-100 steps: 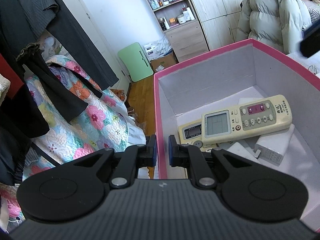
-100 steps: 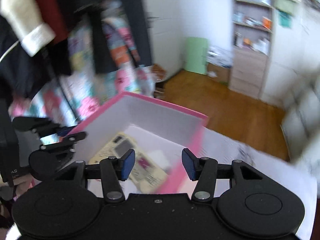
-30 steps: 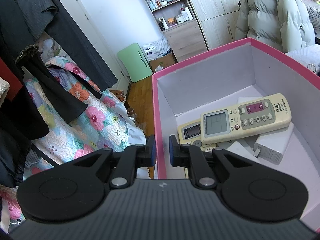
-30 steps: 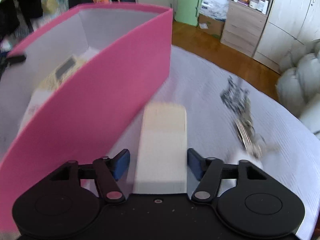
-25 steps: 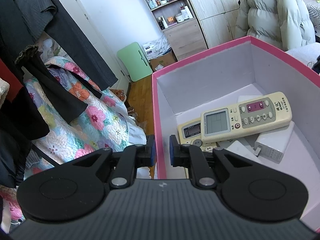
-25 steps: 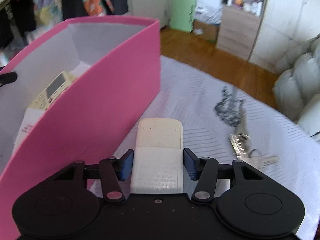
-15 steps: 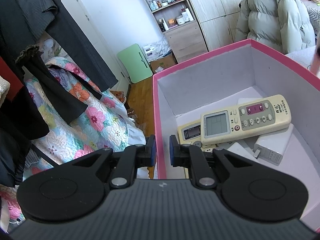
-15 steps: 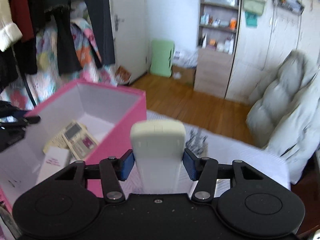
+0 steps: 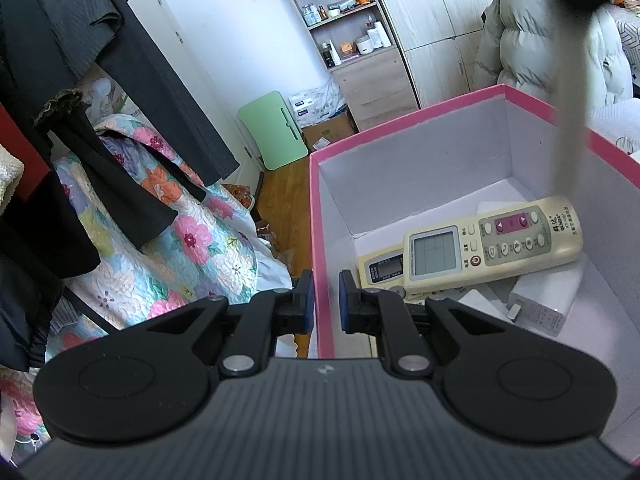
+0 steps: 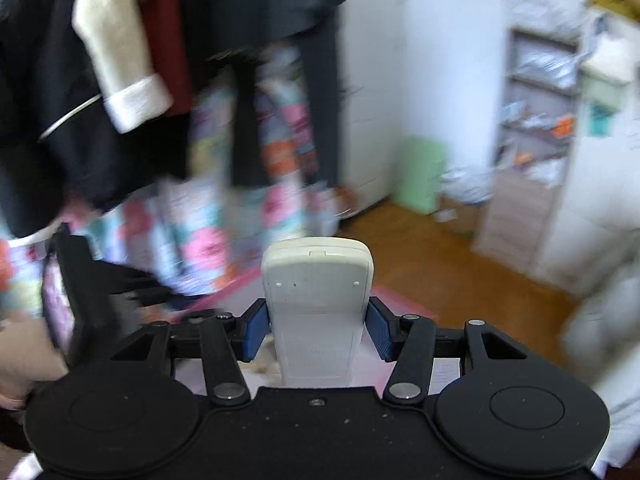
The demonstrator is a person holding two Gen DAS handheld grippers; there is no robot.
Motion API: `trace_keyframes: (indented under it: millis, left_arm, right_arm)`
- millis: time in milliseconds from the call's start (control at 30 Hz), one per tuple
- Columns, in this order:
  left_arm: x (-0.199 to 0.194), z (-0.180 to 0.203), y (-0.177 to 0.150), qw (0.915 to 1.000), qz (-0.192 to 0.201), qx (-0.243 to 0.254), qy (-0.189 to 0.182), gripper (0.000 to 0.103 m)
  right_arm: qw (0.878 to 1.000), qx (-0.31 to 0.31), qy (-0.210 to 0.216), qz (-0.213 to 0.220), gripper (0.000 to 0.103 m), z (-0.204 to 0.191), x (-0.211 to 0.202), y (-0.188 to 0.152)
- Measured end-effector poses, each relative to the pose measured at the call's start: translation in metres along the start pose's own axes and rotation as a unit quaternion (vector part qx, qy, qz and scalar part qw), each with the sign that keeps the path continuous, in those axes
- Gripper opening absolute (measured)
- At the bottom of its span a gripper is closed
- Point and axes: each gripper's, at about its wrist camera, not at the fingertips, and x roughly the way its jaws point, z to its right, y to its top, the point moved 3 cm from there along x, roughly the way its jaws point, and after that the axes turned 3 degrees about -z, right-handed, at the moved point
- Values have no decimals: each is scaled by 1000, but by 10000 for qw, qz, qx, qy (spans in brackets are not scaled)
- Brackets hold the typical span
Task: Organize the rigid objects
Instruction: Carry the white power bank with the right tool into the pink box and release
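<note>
1. left tool (image 9: 323, 295) is pinched narrow on the near wall of the pink box (image 9: 420, 124), one blue pad outside the wall and one inside.
2. right tool (image 10: 317, 326) grips a pale remote (image 10: 318, 300) by its long sides, back face toward the camera, its rounded end standing up past the fingers (image 10: 253, 326).
3. only the left wrist view looks into the box: a cream remote with a screen (image 9: 492, 246) lies slantwise on top of a second remote (image 9: 382, 266), with a white adapter (image 9: 546, 300) under its right end, against the right wall.
4. in that same view a blurred dark shape with a pale streak below it (image 9: 572, 80) hangs over the far right rim of the box; i cannot tell from this view alone what it is.
5. only the right wrist view shows the held remote clearly; below it the pink rim (image 10: 394, 300) and a bit of the box's pale floor show faintly, and the rest is motion-blurred.
6. on the left of the right wrist view, a blurred black shape (image 10: 86, 280) sits near a bare hand (image 10: 24, 372) at the edge.
7. both views share the room: hanging dark clothes (image 9: 132, 68), a floral quilt (image 9: 172, 240), a green folding board (image 9: 276, 130) on the wooden floor, and a shelf unit (image 9: 352, 28).
</note>
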Motion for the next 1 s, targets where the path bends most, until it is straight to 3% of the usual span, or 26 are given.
trace_keyframes:
  millis: [133,233,300,500,700,1000]
  left_arm:
    - [0,0,-1,10000,5,-7,2,11]
    - [-1,1,-1,10000,-2,8,16,11]
    - [0,1,-1,10000,-5,-9,-5,11]
    - [-2,1,-1,10000,56,1,-3,11]
    - [-2,0,-1,10000,61,-19,-22,11]
    - [-2,-2,-2,10000,74,-21,-6,11]
  right_arm:
    - [9983,297,482,-101,58,-2,53,2]
    - [9919,775,1003,-51,58,3,73,-7]
    - [9888,974,1123,-144,58,4,84,-18]
    - [9916,811,986,-219,58,3,66,-42]
    - [9959,70,725,-528,58,-14,44,-58]
    - [9901,-220,357,-1337,58,-28,38,-69]
